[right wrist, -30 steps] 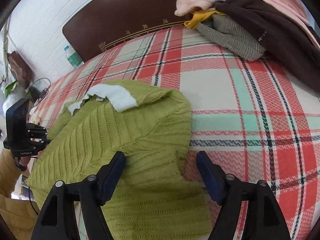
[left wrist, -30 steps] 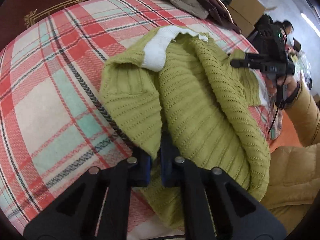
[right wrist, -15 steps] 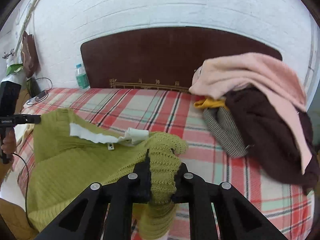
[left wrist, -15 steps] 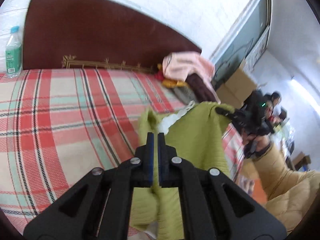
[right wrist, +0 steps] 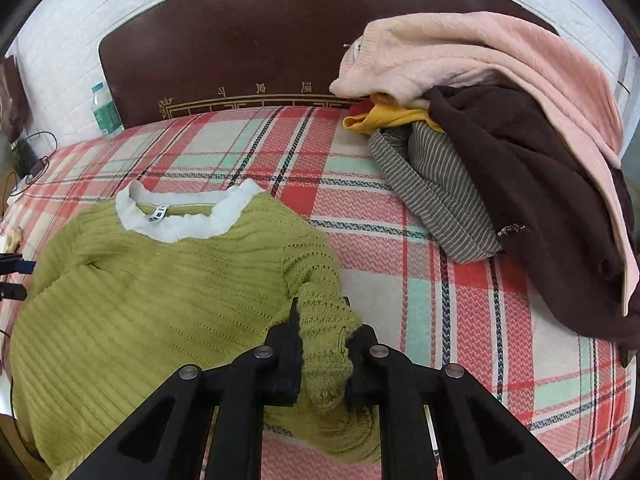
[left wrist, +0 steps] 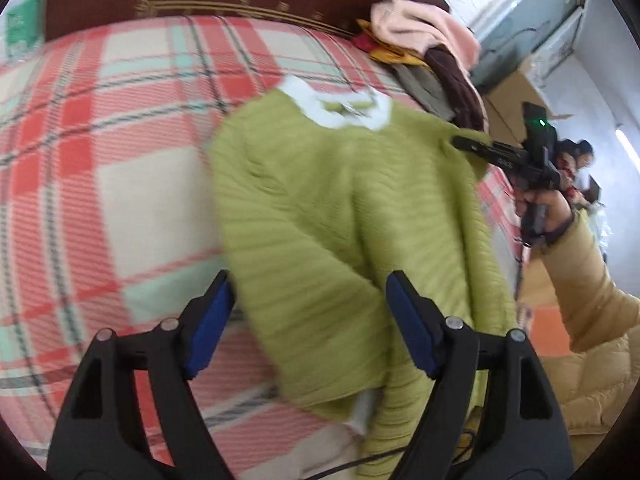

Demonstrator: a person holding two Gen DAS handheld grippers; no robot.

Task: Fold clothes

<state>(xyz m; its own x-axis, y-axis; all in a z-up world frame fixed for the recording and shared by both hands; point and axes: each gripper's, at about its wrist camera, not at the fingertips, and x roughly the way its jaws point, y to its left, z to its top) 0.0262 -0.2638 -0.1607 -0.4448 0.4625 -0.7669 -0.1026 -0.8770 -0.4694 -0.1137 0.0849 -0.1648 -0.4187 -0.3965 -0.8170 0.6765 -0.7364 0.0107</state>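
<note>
So far, sweater (right wrist: 160, 304) spread on bed (right wrist: 400, 216), unfolded; right tool (right wrist: 322, 344) pinches its sleeve, left tool (left wrist: 308, 320) spread (just opened, gripping nothing); pile (right wrist: 500, 152) awaits.

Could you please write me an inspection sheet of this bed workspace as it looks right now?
Surface: plaid bedspread, red, cream and mint.
Job's things: green knit sweater spread out, white collar towards the headboard.
Clutter: clothes pile at the far right, pink sweater on top.
Grippers: left gripper open above the sweater, its jaws have just been opening; right gripper shut on a bunched sweater sleeve.
Cables: thin dark cables at the bed's left edge.
Surroundings: white brick wall, water bottle beside the headboard, cardboard boxes.
</note>
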